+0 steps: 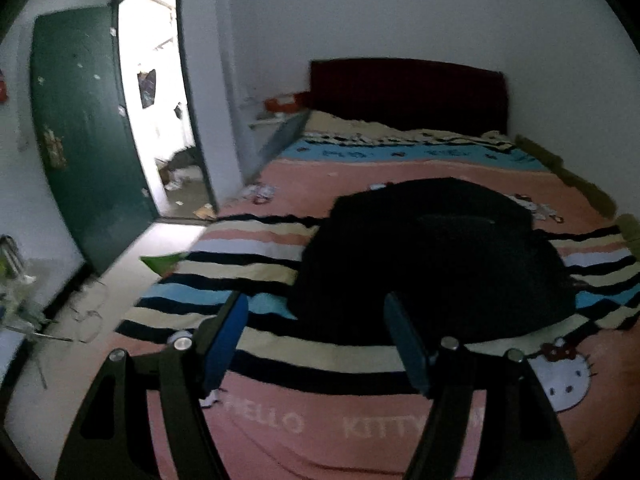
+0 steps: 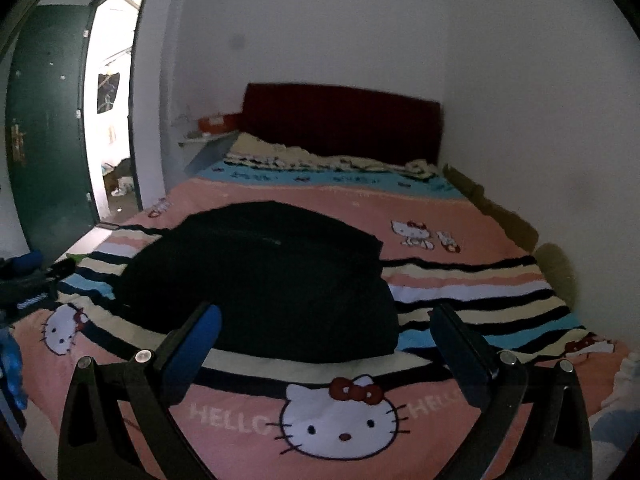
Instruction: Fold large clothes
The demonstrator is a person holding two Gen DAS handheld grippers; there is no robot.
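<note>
A large black garment (image 1: 432, 256) lies in a folded heap on the bed's pink striped cartoon-cat sheet (image 1: 280, 424). In the right wrist view the same black garment (image 2: 260, 280) fills the middle of the sheet (image 2: 460, 216). My left gripper (image 1: 316, 312) hangs above the near edge of the bed, jaws wide apart, nothing between the blue pads. My right gripper (image 2: 328, 320) is likewise open and empty, just short of the garment's near edge. Neither touches the cloth. The left gripper (image 2: 24, 284) also shows at the left border of the right wrist view.
A dark red headboard (image 1: 408, 92) stands against the far wall. A green door (image 1: 84, 128) is open at the left, bright doorway beside it. A small shelf with an orange item (image 1: 280, 104) sits by the bed head. Wires lie on the floor (image 1: 88, 316) at the left.
</note>
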